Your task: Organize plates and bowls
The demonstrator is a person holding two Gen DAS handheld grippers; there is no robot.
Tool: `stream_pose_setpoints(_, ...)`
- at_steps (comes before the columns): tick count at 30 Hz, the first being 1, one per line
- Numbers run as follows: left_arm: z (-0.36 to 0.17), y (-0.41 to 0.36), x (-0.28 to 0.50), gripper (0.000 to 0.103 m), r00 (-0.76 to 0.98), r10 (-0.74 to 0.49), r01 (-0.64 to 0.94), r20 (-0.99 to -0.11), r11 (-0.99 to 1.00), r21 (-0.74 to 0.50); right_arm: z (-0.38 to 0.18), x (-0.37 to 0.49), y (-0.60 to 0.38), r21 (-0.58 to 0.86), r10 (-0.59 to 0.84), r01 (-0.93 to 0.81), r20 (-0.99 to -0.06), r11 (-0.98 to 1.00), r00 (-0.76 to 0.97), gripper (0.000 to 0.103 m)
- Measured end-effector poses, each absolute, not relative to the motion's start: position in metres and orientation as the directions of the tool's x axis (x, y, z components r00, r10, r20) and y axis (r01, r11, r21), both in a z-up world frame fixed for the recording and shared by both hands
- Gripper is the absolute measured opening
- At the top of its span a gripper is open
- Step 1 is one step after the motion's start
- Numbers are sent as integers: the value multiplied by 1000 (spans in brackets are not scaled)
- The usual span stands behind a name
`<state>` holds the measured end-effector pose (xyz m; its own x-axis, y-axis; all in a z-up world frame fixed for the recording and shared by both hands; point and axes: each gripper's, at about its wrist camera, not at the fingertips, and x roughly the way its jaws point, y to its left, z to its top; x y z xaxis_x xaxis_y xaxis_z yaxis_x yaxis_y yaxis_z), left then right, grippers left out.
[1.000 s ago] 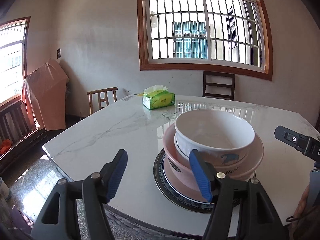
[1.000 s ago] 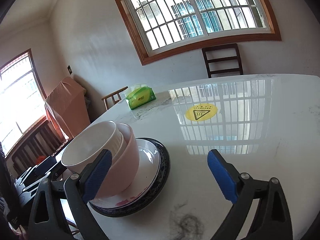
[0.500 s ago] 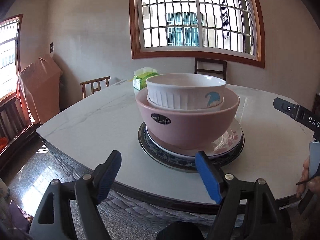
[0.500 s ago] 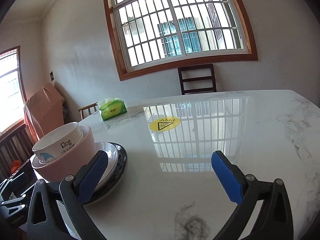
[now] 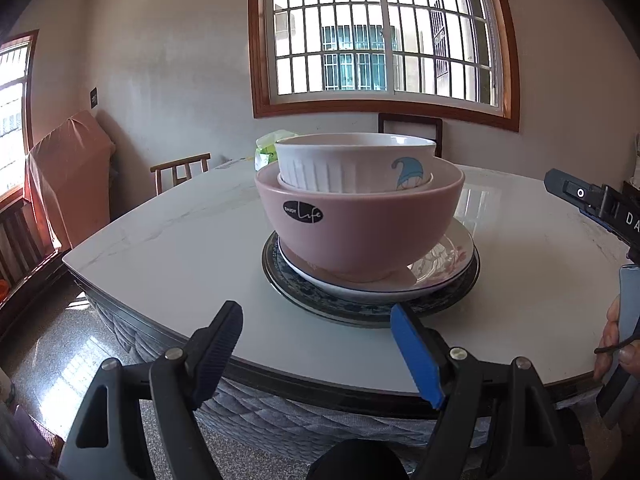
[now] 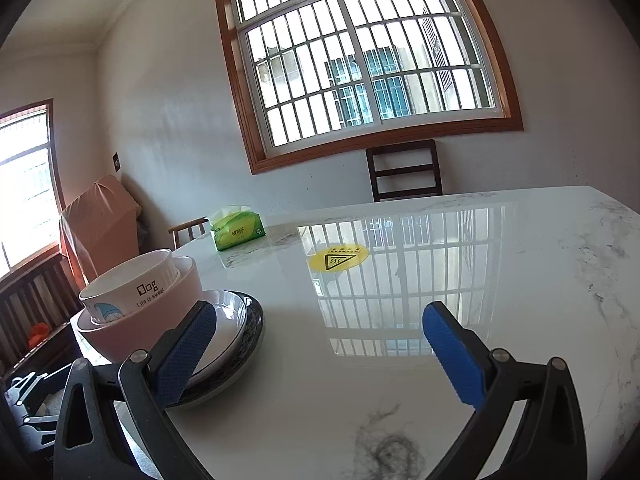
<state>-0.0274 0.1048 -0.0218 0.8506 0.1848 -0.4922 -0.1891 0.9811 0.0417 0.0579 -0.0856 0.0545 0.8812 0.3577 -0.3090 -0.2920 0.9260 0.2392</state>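
A: Status, left gripper [image 5: 316,344]?
B: Jaws spread wide, just been opening; nothing between pads. Sits bottom centre of left wrist view, short of the marble table [image 5: 168,248] edge. Right pad tip overlaps the dark plate rim in frame; contact can't be confirmed.

A: Right gripper [image 6: 316,340]?
B: Also spread, nothing gripped. Bottom of right wrist view, above tabletop. Its left finger [image 6: 180,360] crosses in front of the plates.

A: Location of crockery?
B: One stack, centre of left wrist view, lower left of right wrist view, near table edge. Order, bottom to top: dark blue-patterned plate [image 5: 360,304], white floral plate [image 5: 444,264], pink bowl [image 5: 360,232] w/ black oval label, white ribbed bowl [image 5: 352,168] w/ blue cartoon print, nested inside pink one. All upright.

A: Other items on table?
B: Green tissue pack [image 6: 238,232], upper left of centre in right wrist view, well apart from stack. Yellow warning sticker [image 6: 338,258] mid-frame on tabletop. Clump of hair [image 6: 390,444] at bottom, between right gripper fingers in frame.

A: Surroundings?
B: Barred window [image 6: 360,64] top centre, dark chair [image 6: 404,170] below it.
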Motion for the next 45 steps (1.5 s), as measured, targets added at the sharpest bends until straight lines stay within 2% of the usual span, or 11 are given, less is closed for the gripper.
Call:
stream_pose_setpoints(4,-21,104,-29,78,858,180,-187,-482,982,32,56,53,-81,214,369,-316,-294,924,882,103)
stream_pose_setpoints(11,-19,104,-32,80,869,168,-174,-465,984,30,53,57,-91,273,388,-313,-292,910,874,103)
stream_pose_setpoints(13,-19,104,-35,84,875,149,-156,-461,988,24,54,57,-92,264,388,-317,-290,911,875,103)
stream_pose_setpoints(19,-7,106,-49,84,911,158,-168,-381,986,6,56,55,-89,243,392,-329,-285,912,875,103)
stream_pose_setpoints(25,0,113,-54,84,917,106,-131,-385,991,-41,56,55,-92,254,400,-334,-283,908,872,103)
stream_pose_setpoints(32,9,109,-62,84,925,126,-146,-359,989,-27,57,54,-90,244,403,-341,-284,908,870,103)
stream_pose_setpoints(45,11,114,-64,85,913,151,-179,-379,983,-39,56,53,-90,245,403,-341,-282,908,871,103)
